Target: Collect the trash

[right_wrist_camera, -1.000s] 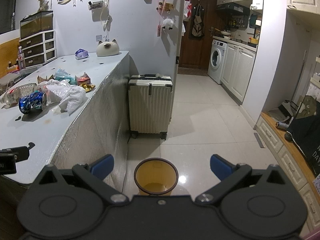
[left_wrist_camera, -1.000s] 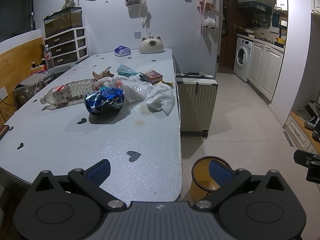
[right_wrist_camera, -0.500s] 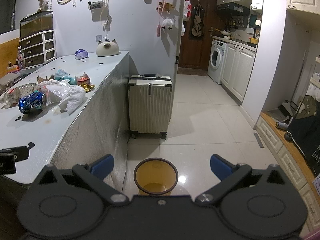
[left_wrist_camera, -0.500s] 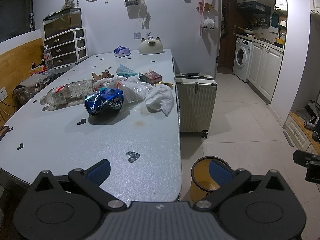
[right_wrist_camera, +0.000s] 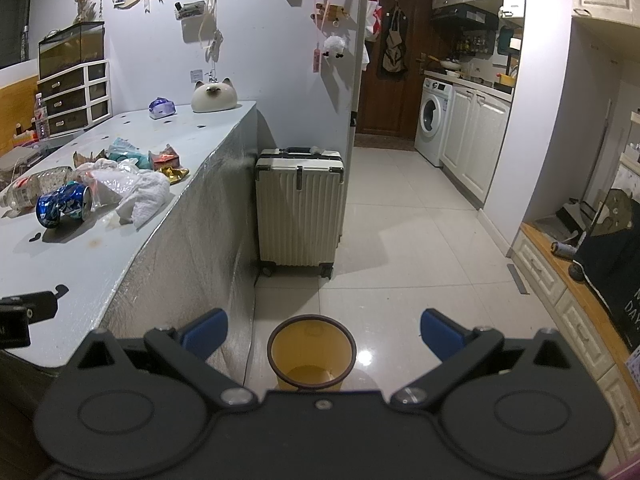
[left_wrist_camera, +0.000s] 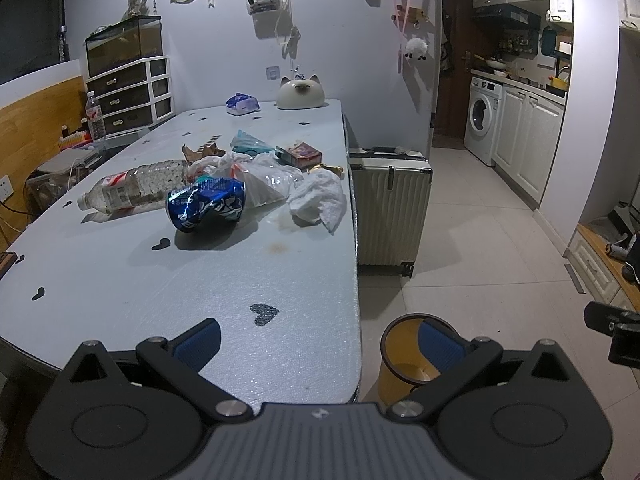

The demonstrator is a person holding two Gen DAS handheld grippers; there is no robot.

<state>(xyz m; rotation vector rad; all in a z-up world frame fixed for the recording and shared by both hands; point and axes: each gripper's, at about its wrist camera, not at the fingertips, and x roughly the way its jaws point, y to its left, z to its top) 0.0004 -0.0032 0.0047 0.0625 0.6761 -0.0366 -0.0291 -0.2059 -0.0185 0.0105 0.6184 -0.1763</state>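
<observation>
Left wrist view: the left gripper [left_wrist_camera: 318,340] sits at the bottom centre of the frame, fingers spread wide and holding nothing, poised over the near edge of the table [left_wrist_camera: 120,272]. The trash lies in a loose cluster in the middle left of the frame, well apart from the gripper: a crushed blue can [left_wrist_camera: 206,204] nearest, a clear bottle [left_wrist_camera: 134,190] on its side to the left of it, a plastic bag [left_wrist_camera: 264,180] behind the can, and a crumpled tissue [left_wrist_camera: 318,200] at the table's right edge. Smaller wrappers and a small box [left_wrist_camera: 300,153] lie behind these. A yellow bin [left_wrist_camera: 394,372] stands on the floor at the lower right, just beside the table corner and partly hidden by the gripper's right finger. Its position is judged deliberate: items can be carried off the table edge and dropped straight in. In the right wrist view, the right gripper [right_wrist_camera: 322,328] is at the bottom centre, likewise spread and empty, with the bin [right_wrist_camera: 312,350] directly between its fingers and the open mouth facing up. The can [right_wrist_camera: 62,206] and tissue [right_wrist_camera: 144,196] appear at the middle left of that frame. A suitcase [right_wrist_camera: 300,200] stands on the floor beyond the bin, against the table end. No item has been picked up yet; the bin appears empty, though its bottom is dim. The can, being closest and rigid, is judged the likely first pick for the left gripper.
</observation>
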